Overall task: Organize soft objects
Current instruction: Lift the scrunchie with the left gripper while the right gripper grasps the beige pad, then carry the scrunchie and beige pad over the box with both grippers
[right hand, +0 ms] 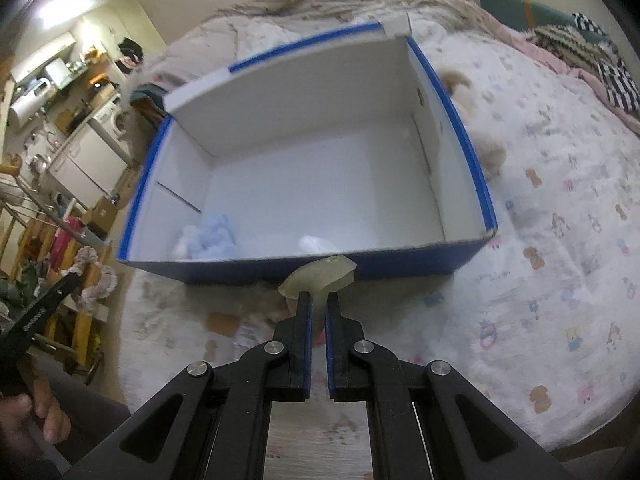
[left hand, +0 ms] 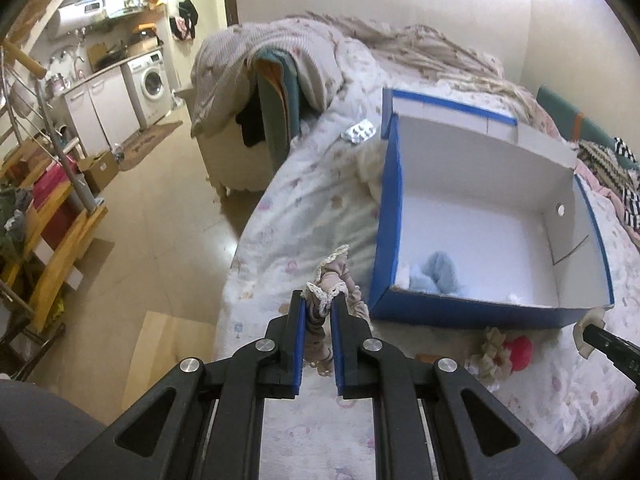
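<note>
A blue box with a white inside (left hand: 386,208) (right hand: 460,120) stands open on the bed. A light blue cloth (left hand: 440,276) (right hand: 212,236) and a small white soft piece (right hand: 316,244) lie in it. My left gripper (left hand: 319,300) is shut on a beige lace-trimmed scrunchie (left hand: 332,280), held above the bed left of the box; it also shows at the left in the right wrist view (right hand: 94,276). My right gripper (right hand: 319,300) is shut on a pale cream soft piece (right hand: 320,276) just before the box's near wall; it also shows in the left wrist view (left hand: 592,320).
A red and cream soft item (left hand: 508,354) lies on the bed in front of the box. A pill blister (left hand: 359,132) lies beside the box's far corner. A furry cream toy (right hand: 488,148) lies right of the box. Bedding is piled behind. The bed edge (left hand: 240,240) drops to the floor at left.
</note>
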Demonstrator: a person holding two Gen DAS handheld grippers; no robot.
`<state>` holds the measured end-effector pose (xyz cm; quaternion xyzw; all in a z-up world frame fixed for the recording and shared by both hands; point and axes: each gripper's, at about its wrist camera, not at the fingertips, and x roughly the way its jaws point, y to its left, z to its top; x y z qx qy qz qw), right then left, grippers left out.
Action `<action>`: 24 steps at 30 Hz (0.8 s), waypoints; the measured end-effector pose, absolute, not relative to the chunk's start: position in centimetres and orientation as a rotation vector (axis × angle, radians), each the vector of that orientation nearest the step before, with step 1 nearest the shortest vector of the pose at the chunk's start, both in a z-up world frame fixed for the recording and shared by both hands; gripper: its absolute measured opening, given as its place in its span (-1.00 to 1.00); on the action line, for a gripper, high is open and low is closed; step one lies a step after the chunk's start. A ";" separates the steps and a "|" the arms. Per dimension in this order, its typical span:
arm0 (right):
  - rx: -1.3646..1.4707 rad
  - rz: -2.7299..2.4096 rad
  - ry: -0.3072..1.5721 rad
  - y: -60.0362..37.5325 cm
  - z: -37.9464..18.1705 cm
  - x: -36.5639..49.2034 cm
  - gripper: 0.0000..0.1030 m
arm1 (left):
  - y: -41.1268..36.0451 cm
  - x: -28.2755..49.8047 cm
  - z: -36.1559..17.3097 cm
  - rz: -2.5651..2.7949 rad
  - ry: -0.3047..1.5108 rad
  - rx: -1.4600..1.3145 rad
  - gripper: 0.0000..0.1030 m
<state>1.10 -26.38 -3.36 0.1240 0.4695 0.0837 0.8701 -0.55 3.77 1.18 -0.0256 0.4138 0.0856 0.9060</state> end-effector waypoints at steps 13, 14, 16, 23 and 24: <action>0.236 0.195 0.825 -25.9 0.8 1.6 -0.86 | 2.3 -0.2 4.1 0.133 0.763 -0.066 -0.79; 0.237 0.197 0.820 -26.0 1.1 1.8 -0.86 | 2.1 0.0 4.6 0.117 0.754 -0.078 -0.79; 0.232 0.198 0.809 -26.0 1.5 2.3 -0.86 | 1.8 0.4 5.5 0.103 0.731 -0.081 -0.79; 0.204 0.213 0.799 -25.9 2.3 5.1 -0.86 | -0.1 3.1 8.3 0.058 0.675 -0.023 -0.79; 0.204 0.217 0.798 -25.8 2.4 5.5 -0.86 | -0.4 3.7 8.6 0.049 0.674 -0.023 -0.79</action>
